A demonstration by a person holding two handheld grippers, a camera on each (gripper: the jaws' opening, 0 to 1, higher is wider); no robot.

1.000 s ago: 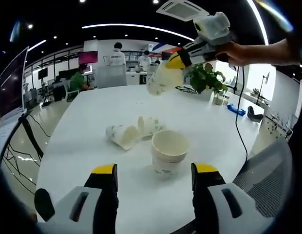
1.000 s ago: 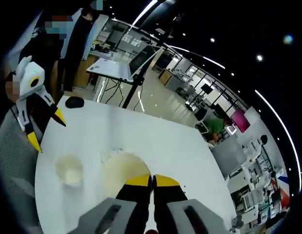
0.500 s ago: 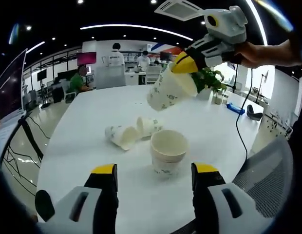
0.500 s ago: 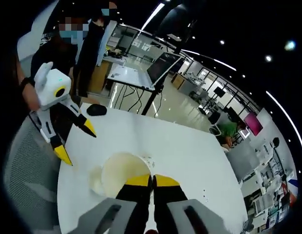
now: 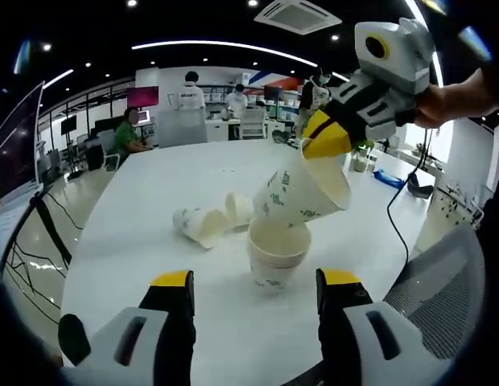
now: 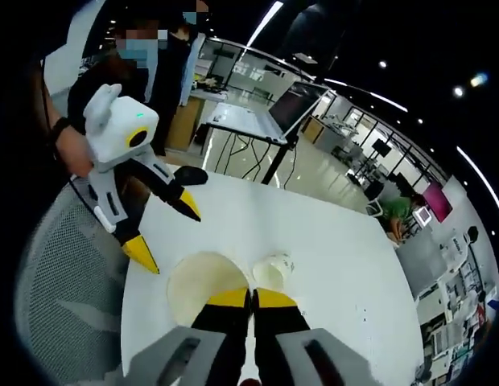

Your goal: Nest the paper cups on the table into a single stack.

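On the white table (image 5: 137, 241) an upright stack of paper cups (image 5: 274, 256) stands just ahead of my left gripper (image 5: 256, 281), which is open with nothing between its jaws. My right gripper (image 5: 323, 141) is shut on the rim of a printed paper cup (image 5: 302, 193), tilted and hanging just above the stack's mouth. Two more cups (image 5: 203, 225) (image 5: 239, 207) lie on their sides behind the stack. In the right gripper view my right gripper (image 6: 249, 299) pinches the held cup (image 6: 197, 281). A lying cup (image 6: 272, 270) is beyond it and the left gripper (image 6: 167, 231) is at left.
A grey mesh chair (image 5: 443, 281) (image 6: 64, 265) stands at the table's near edge. A black cable (image 5: 398, 233) hangs over the right side of the table, near a blue item (image 5: 390, 178). A dark mouse-like object (image 6: 189, 174) lies on the table. People stand in the background.
My right gripper has carried the held cup down and nearer, from high over the far table to just above the stack. The left gripper and the cups on the table have stayed put.
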